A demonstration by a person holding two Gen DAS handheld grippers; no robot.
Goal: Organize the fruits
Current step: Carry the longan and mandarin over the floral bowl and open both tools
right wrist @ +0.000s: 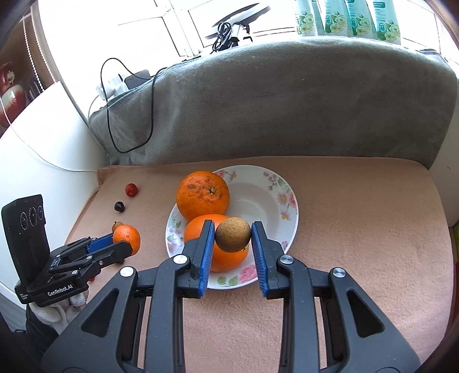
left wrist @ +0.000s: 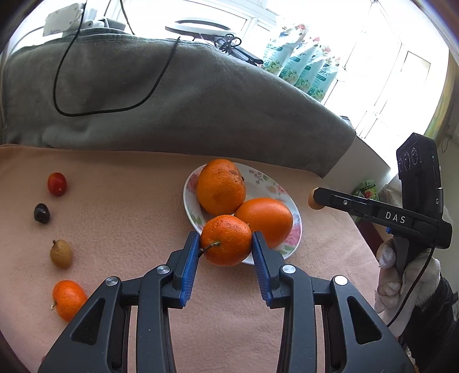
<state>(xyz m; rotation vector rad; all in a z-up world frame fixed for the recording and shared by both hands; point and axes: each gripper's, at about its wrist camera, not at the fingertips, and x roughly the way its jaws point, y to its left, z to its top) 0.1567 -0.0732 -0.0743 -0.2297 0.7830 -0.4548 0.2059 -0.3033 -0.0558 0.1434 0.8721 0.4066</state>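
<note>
Bright window [right wrist: 160,17] behind grey blanket [right wrist: 287,100]

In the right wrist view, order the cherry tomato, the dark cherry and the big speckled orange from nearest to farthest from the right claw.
1. Speckled orange, on the plate's left side, just beyond the right claw.
2. Dark cherry, on the cloth, far left.
3. Cherry tomato, just beyond it.

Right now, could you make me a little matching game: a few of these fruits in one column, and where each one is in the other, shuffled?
Fruits:
1. small mandarin
2. round brown fruit
3. two big oranges
4. cherry tomato

Places:
A. lying loose on the pink cloth
B. sitting in the flowered plate
C. pinched in the left gripper
D. pinched in the right gripper

Pairs: 1-C, 2-D, 3-B, 4-A
</note>
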